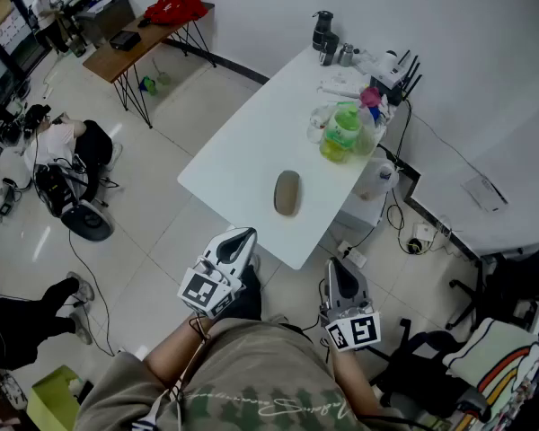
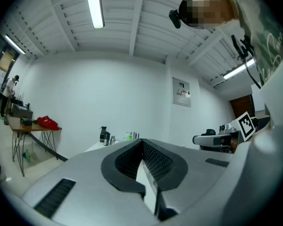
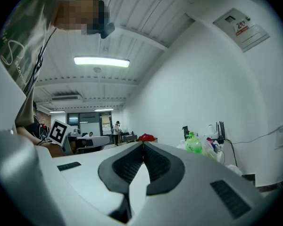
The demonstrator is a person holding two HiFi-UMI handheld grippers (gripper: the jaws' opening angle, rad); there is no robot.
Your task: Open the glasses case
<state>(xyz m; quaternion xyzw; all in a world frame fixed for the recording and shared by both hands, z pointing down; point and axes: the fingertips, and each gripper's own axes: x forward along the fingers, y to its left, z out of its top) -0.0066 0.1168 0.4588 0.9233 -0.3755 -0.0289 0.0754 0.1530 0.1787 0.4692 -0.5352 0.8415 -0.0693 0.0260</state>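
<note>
Glasses case (image 1: 287, 192), an oval grey-brown hard shell, lies shut and flat on the white rectangular table (image 1: 238, 160), toward the table's near end with bare tabletop all around it. Neither tool touches it. The left gripper (image 1: 242, 236), a grey two-jaw tool with a marker cube, is held level just off the table's near edge, well apart from the case. Its own view shows the ribbed black pads (image 2: 155, 160) pressed together with nothing between them. The right gripper (image 1: 340, 268), of the same make, hangs level beside the table's near corner, also clear of the case. Its jaws are likewise closed on each other and hold nothing. At the table's far end stands a cluster of things: a green plastic bottle (image 1: 341, 133), a black cylindrical flask (image 1: 322, 30) and a white router with black antennas (image 1: 397, 70). Beyond the table, by the wall, a red bag (image 1: 175, 7) rests on a wooden trestle table (image 1: 130, 50). A person in a white top (image 1: 61, 142) sits low on the tiled floor at the left.
</note>
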